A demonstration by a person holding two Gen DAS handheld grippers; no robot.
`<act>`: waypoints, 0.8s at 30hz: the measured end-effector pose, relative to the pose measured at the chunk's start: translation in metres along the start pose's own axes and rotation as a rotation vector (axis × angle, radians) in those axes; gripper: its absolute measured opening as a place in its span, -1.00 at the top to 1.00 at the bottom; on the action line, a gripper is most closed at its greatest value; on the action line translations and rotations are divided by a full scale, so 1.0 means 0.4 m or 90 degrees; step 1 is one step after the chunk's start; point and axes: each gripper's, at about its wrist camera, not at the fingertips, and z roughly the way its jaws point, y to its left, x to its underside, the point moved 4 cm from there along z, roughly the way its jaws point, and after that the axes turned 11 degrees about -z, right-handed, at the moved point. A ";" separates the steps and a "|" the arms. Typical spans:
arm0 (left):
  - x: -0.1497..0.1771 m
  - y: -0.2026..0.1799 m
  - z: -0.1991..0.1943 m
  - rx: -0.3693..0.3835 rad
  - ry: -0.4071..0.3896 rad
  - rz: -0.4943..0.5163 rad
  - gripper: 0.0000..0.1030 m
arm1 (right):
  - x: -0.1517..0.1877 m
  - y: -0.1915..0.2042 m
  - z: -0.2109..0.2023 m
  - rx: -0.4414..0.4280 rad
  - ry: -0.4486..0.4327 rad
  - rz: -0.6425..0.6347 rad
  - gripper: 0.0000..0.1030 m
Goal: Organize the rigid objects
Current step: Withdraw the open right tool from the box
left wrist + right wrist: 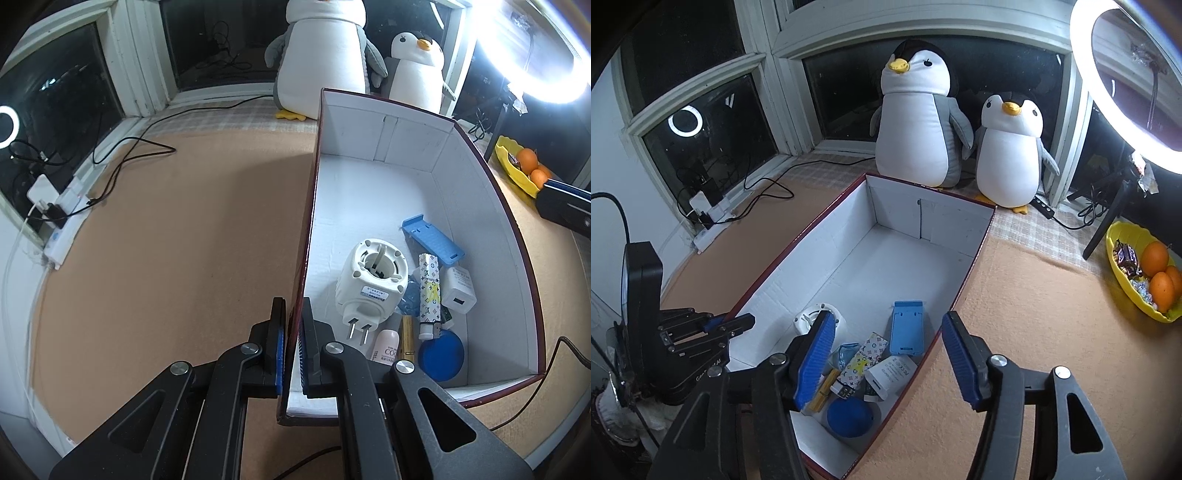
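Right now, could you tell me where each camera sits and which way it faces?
Left wrist: on the left gripper, facing the window; its fingers pinch the box wall.
Right wrist: on the right gripper, above the box's near end, facing the penguins; fingers open.
Shared: box, blue stand, penguins.

The left wrist view looks down close along the left wall of the white-lined cardboard box (376, 206). The right wrist view looks from above its near end. Both share its interior and the two plush penguins (923, 122).
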 end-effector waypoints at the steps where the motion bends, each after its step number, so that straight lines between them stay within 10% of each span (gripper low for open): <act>1: 0.000 0.000 0.000 0.001 0.000 0.000 0.90 | 0.003 0.000 -0.002 0.000 0.001 0.000 -0.10; 24: -0.012 -0.001 -0.003 0.013 -0.005 0.005 0.90 | 0.094 -0.012 -0.060 0.022 0.020 0.064 -0.10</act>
